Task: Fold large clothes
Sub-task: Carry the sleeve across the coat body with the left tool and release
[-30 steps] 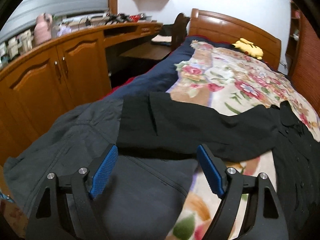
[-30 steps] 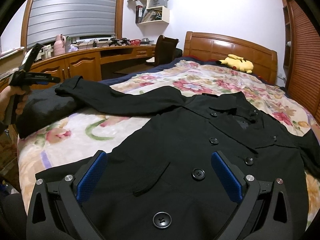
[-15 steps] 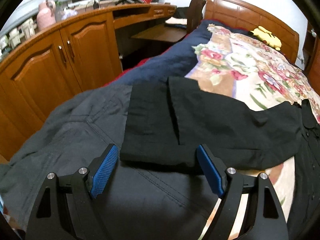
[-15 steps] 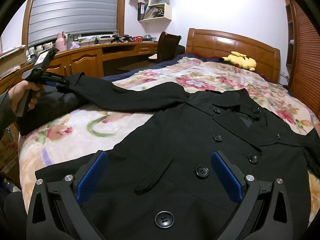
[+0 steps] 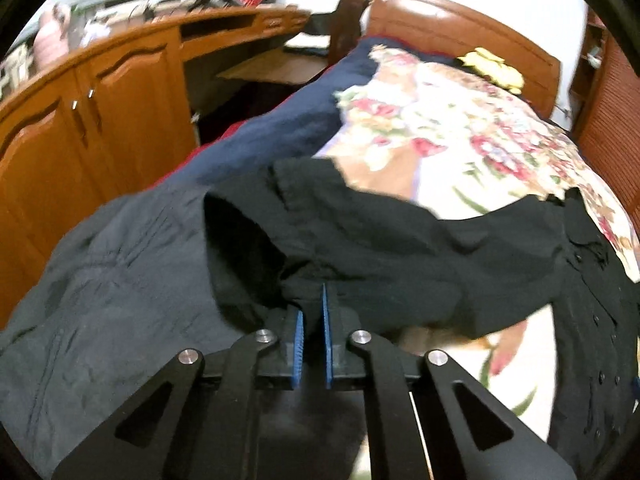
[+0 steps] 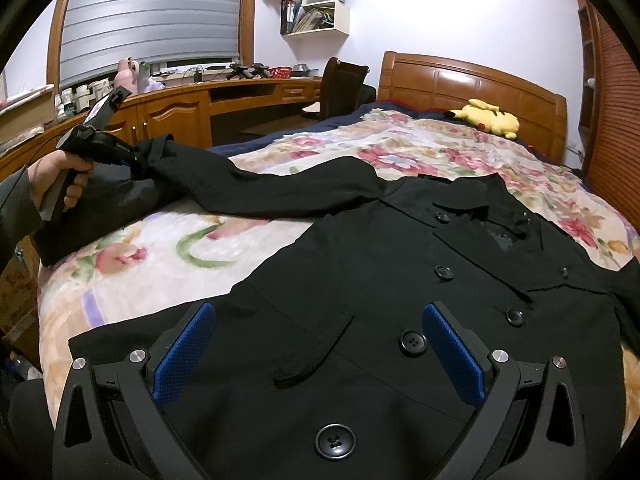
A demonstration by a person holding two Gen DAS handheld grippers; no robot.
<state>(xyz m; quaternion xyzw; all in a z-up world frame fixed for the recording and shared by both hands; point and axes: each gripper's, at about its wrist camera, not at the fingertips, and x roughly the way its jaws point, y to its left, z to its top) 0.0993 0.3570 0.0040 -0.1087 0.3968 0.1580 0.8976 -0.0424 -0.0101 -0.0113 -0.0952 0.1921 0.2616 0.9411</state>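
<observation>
A wide bed covered by a cream floral blanket (image 6: 304, 168) is seen, with a carved wooden headboard (image 6: 472, 84) at its far end. Across the blanket a large black buttoned coat (image 6: 400, 280) is spread flat, front up, its collar towards the headboard. One long black sleeve (image 5: 400, 240) is stretched out sideways to the bed's edge, where its cuff is laid over a crumpled dark grey garment (image 5: 120, 280). A curved wooden desk with cupboard doors (image 6: 180, 112) is set along the wall beside the bed. A yellow plush toy (image 6: 486, 114) is placed near the headboard. The right gripper (image 6: 318, 356) is held above the coat's lower front, its jaws spread wide with nothing between them. The left gripper (image 5: 312, 320), carried by a hand (image 6: 60, 180), is clenched on the sleeve's cuff edge.
</observation>
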